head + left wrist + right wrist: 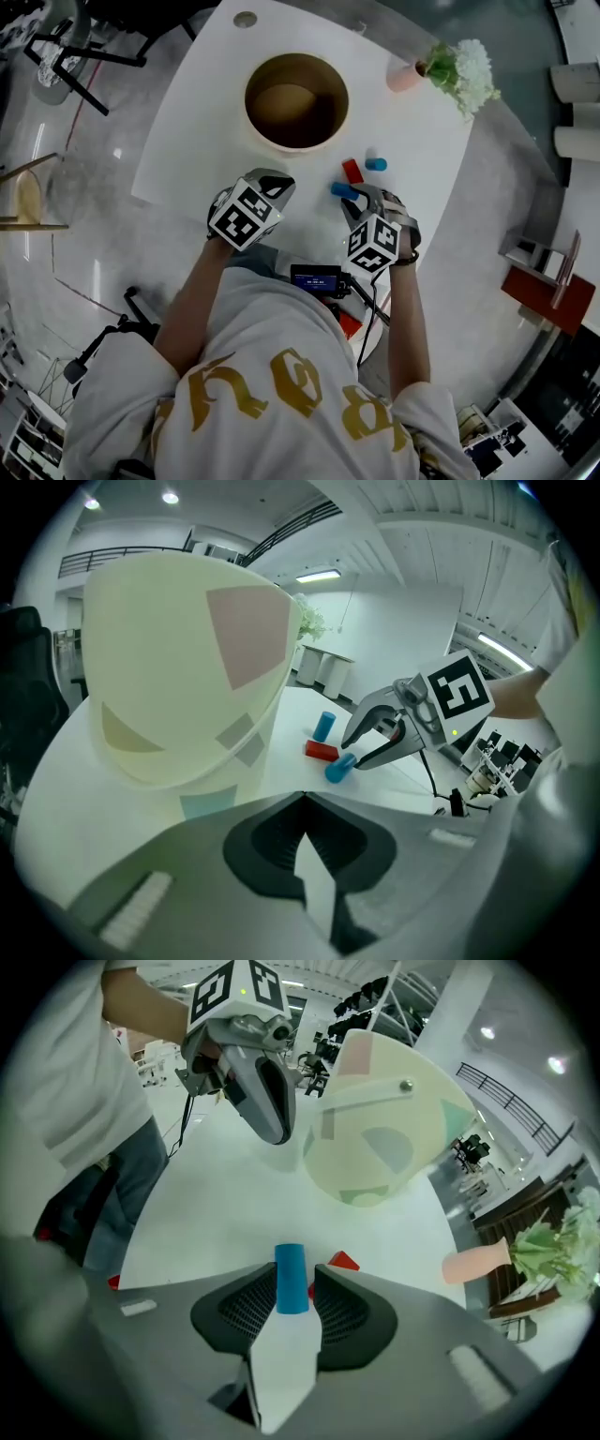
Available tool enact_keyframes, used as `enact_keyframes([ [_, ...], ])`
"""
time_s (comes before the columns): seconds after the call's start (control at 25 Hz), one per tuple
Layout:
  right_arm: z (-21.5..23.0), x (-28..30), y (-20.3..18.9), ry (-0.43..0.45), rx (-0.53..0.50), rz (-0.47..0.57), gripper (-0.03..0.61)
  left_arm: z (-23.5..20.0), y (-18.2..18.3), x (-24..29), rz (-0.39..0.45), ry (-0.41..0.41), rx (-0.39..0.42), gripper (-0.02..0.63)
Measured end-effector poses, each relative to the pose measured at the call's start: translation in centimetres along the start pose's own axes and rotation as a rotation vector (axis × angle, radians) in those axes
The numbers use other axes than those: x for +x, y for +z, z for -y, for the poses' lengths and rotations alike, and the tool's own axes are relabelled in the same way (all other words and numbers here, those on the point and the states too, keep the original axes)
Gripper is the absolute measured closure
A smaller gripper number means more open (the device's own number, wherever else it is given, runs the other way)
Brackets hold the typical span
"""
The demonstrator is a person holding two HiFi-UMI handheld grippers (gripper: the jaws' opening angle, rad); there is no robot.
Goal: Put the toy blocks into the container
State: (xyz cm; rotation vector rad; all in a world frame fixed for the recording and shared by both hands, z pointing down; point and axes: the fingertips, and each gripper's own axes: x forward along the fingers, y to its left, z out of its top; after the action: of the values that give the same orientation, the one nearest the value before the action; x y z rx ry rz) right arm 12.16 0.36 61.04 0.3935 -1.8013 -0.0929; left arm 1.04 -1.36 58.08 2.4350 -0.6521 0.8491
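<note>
The round cream container stands at the back of the white table. My right gripper is shut on a blue cylinder block, which stands upright between its jaws in the right gripper view as the blue cylinder. Just beyond it lie a red block and a second blue cylinder. My left gripper hovers near the container's front, shut with nothing in it; from its own view the container looms close at the left and the right gripper shows ahead.
A pink vase with a white-green plant lies at the table's back right corner. A small device with a lit screen sits at the person's waist. The table's front edge runs just under both grippers.
</note>
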Motion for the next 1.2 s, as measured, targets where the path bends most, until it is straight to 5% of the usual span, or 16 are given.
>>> enact_keyframes([
  [0.56,-0.4,1.9,-0.2,0.089,-0.132,-0.105,0.428,-0.3,-1.3,0.0,-0.028,-0.022,-0.036,0.614],
  [1.2,0.9,3.5,-0.4,0.075,-0.081,-0.148,0.423,-0.5,-1.4,0.2,-0.037,-0.05,-0.042,0.614],
])
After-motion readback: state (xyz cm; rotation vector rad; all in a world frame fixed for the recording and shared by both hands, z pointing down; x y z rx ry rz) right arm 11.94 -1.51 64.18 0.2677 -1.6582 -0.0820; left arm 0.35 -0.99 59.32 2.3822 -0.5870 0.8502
